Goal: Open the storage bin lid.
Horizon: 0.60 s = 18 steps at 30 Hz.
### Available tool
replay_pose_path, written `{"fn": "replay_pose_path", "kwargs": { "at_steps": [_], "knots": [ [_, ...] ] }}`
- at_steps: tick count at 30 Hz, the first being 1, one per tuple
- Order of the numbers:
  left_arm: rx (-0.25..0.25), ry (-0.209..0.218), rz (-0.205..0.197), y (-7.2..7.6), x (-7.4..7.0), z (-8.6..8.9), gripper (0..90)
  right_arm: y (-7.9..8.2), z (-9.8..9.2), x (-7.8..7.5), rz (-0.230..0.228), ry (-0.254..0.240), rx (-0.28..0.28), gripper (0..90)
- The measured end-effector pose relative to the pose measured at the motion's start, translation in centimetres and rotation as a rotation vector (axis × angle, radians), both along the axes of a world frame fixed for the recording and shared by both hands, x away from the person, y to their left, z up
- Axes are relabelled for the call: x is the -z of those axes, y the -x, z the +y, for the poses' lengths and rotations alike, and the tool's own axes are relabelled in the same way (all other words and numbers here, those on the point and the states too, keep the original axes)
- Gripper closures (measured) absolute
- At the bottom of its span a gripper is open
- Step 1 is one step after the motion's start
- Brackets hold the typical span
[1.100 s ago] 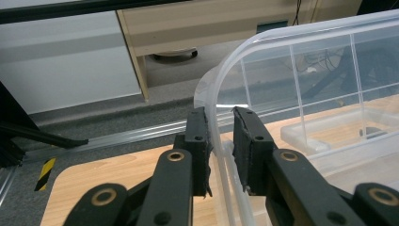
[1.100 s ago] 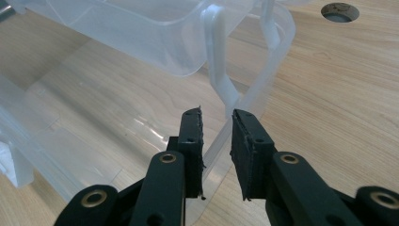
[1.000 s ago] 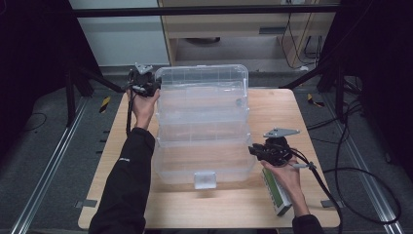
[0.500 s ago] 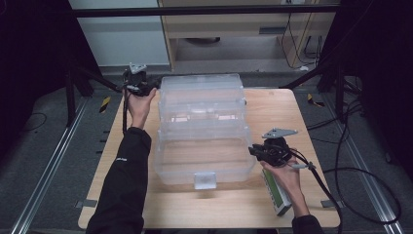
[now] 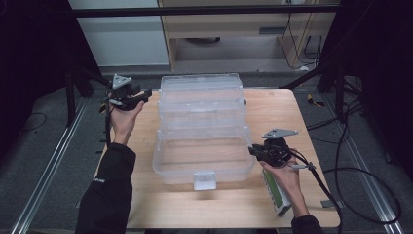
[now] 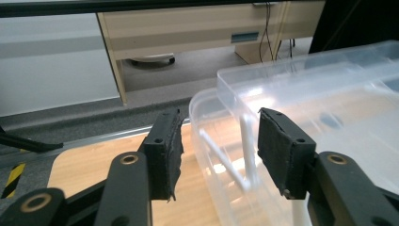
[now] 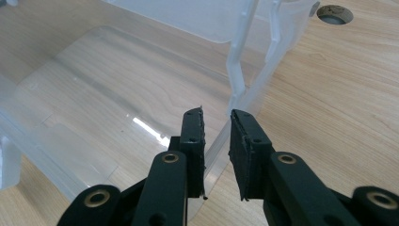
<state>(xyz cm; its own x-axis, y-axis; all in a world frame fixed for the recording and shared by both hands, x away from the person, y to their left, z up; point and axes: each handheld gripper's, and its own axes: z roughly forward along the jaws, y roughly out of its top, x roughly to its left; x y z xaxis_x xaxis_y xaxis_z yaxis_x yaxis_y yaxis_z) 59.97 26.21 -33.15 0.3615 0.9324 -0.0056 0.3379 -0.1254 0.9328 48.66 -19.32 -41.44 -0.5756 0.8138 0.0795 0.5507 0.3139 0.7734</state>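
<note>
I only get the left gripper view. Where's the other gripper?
Observer: The high view shows the right gripper at the front right corner of the box.
Operator: Is it holding the box?
Observer: Yes. In the right gripper view its jaws straddle the box's side wall, with a pad close on each side.
Operator: Is anything else on the table?
Observer: A green and white pack lies under the right hand, near the edge of the table.
</note>
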Motion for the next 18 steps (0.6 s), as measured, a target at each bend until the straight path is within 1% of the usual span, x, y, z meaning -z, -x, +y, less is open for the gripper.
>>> {"fn": "replay_pose_path", "kwargs": {
  "at_steps": [2, 3, 4, 5, 8, 11, 14, 16, 18],
  "knots": [
    [0.008, -0.011, 0.003, 1.1, 0.2, 0.3, 48.8, 0.0, 0.0, 0.0, -0.001, -0.001, -0.001, 75.8],
    [0.013, -0.023, 0.007, 1.7, 0.3, 0.5, 48.4, 0.0, 0.0, 0.0, -0.001, -0.002, 0.000, 75.8],
    [0.018, -0.033, 0.000, 2.3, 0.4, 0.6, 48.5, 0.0, 0.0, 0.0, -0.001, -0.002, 0.000, 75.8],
    [0.024, -0.044, 0.002, 3.0, 0.6, 0.8, 48.4, 0.0, 0.0, 0.0, 0.000, -0.002, 0.001, 75.9],
    [0.034, -0.036, -0.008, 4.7, 1.0, 1.3, 48.1, 0.0, 0.0, 0.0, 0.000, -0.002, 0.001, 75.8],
    [0.037, -0.028, -0.004, 6.2, 1.5, 1.7, 48.0, 0.0, 0.0, 0.0, 0.001, -0.003, 0.002, 75.8],
    [0.046, -0.039, 0.007, 7.6, 2.1, 1.9, 47.2, 0.0, 0.0, 0.0, 0.002, -0.004, 0.003, 75.8],
    [0.062, -0.041, 0.019, 8.5, 2.6, 1.9, 46.0, 0.0, 0.0, 0.0, 0.002, -0.004, 0.004, 75.8],
    [0.068, -0.054, 0.032, 9.4, 3.1, 1.7, 45.8, 0.0, 0.0, 0.0, 0.002, -0.004, 0.004, 75.8]
  ]
}}
